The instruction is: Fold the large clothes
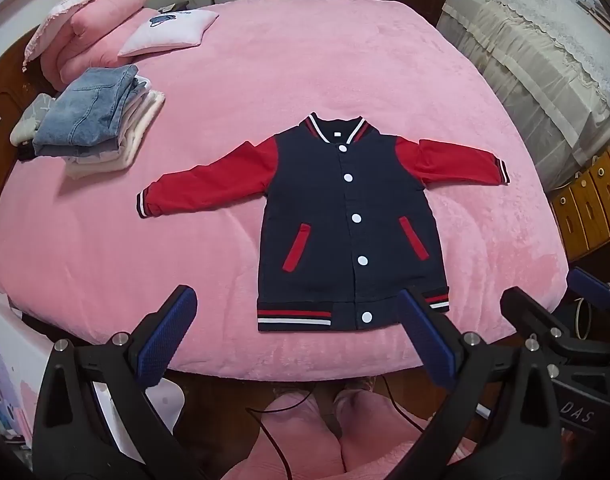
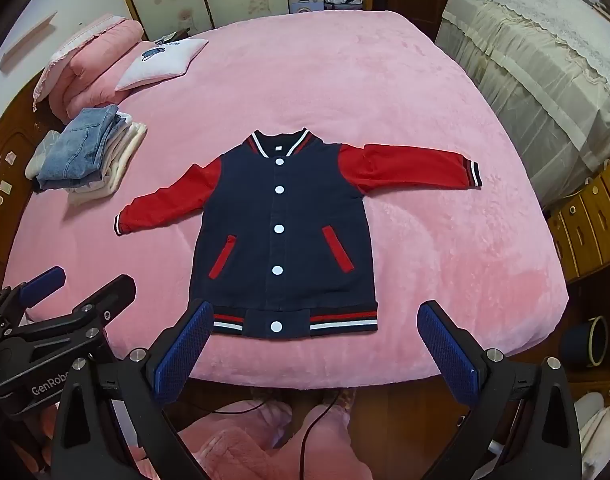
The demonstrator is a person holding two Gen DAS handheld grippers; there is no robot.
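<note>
A jacket (image 1: 347,216) (image 2: 285,232) is laid flat, front up and buttoned, on the pink bed (image 1: 305,80) (image 2: 325,88). Its long axis runs from the striped hem at the near edge to the collar at the far side; both red sleeves are spread sideways. A stack of folded clothes (image 1: 97,128) (image 2: 89,156), topped by jeans, is seen well apart at the left, near the pillows (image 1: 105,28) (image 2: 101,68). The left gripper (image 1: 297,336) (image 2: 77,288) and right gripper (image 2: 313,348) (image 1: 561,300) are held above the near edge, jaws spread wide, grasping nothing.
</note>
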